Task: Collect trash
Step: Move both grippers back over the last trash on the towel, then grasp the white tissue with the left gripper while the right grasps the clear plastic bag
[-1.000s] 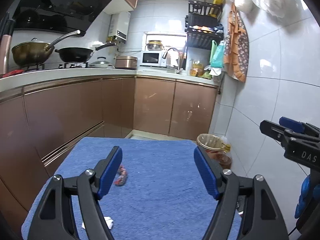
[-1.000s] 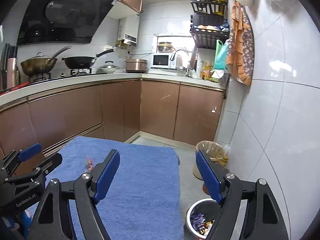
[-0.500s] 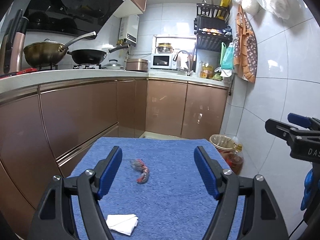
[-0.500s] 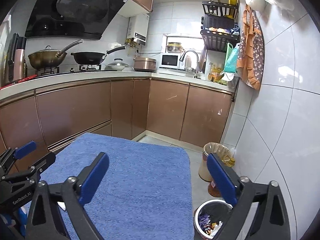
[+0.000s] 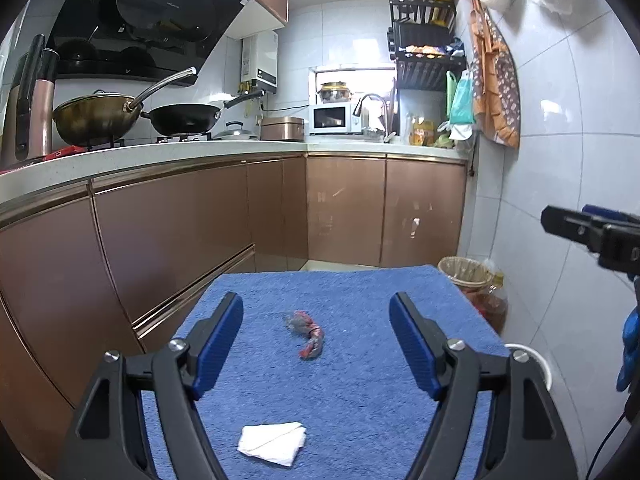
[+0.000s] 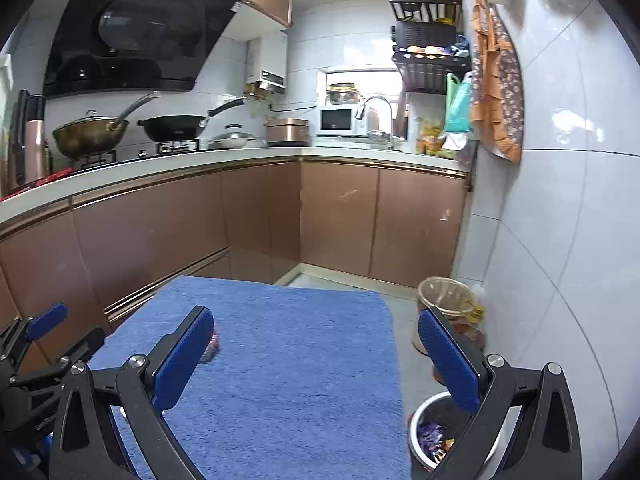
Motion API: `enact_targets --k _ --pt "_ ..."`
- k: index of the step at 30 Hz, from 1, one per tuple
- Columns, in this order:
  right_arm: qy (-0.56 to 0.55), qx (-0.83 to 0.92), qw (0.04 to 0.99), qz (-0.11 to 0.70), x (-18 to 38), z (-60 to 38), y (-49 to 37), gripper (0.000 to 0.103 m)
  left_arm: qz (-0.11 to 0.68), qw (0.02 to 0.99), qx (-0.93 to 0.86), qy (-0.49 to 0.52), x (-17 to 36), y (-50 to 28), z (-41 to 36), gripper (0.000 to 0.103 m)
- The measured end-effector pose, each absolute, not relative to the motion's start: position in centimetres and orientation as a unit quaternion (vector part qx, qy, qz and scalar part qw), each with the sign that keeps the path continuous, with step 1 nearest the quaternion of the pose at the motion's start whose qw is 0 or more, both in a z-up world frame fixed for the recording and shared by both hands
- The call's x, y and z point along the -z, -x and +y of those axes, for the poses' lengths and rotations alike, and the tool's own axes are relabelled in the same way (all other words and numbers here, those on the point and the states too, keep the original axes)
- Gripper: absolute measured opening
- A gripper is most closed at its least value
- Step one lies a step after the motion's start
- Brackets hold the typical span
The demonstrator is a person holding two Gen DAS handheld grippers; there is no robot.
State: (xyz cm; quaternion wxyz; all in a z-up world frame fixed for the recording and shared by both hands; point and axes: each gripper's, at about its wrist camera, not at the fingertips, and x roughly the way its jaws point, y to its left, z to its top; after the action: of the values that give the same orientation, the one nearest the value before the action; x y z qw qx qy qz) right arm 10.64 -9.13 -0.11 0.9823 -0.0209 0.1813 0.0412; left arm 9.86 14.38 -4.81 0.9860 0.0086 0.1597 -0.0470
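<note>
A crumpled red and grey wrapper (image 5: 306, 332) lies on the blue towel-covered table (image 5: 360, 400), between and ahead of my left gripper's fingers. A folded white tissue (image 5: 273, 443) lies nearer, low between them. My left gripper (image 5: 316, 344) is open and empty above the table. My right gripper (image 6: 316, 356) is open and empty; its left finger (image 6: 184, 356) hides most of the wrapper (image 6: 211, 347). A small white bin (image 6: 436, 436) with wrappers inside stands on the floor to the right of the table.
Brown cabinets run along the left and back. A wicker basket (image 6: 444, 300) and a bottle (image 5: 490, 300) stand by the tiled right wall. The right gripper shows at the right edge of the left wrist view (image 5: 592, 236); the left gripper shows at the lower left of the right wrist view (image 6: 36, 352).
Both grippers have pulled back and up, so more of the table shows. The wrapper now sits centred between the left fingers and the tissue has come into view. The right gripper opened wider.
</note>
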Motion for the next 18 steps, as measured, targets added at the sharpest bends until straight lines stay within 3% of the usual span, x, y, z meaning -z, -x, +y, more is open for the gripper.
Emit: enact_targets --k 11,18 --pt "0.010 -0.107 0.978 0.178 2.0 -7.6 -14.8 0.103 0.175 0.984 0.020 -0.009 6.9 -13.0 16.8 0.083" --pt "0.023 -0.151 0.963 0.224 4.5 -5.3 -19.9 0.103 0.222 0.975 0.006 0.009 10.1 -16.0 19.1 0.083"
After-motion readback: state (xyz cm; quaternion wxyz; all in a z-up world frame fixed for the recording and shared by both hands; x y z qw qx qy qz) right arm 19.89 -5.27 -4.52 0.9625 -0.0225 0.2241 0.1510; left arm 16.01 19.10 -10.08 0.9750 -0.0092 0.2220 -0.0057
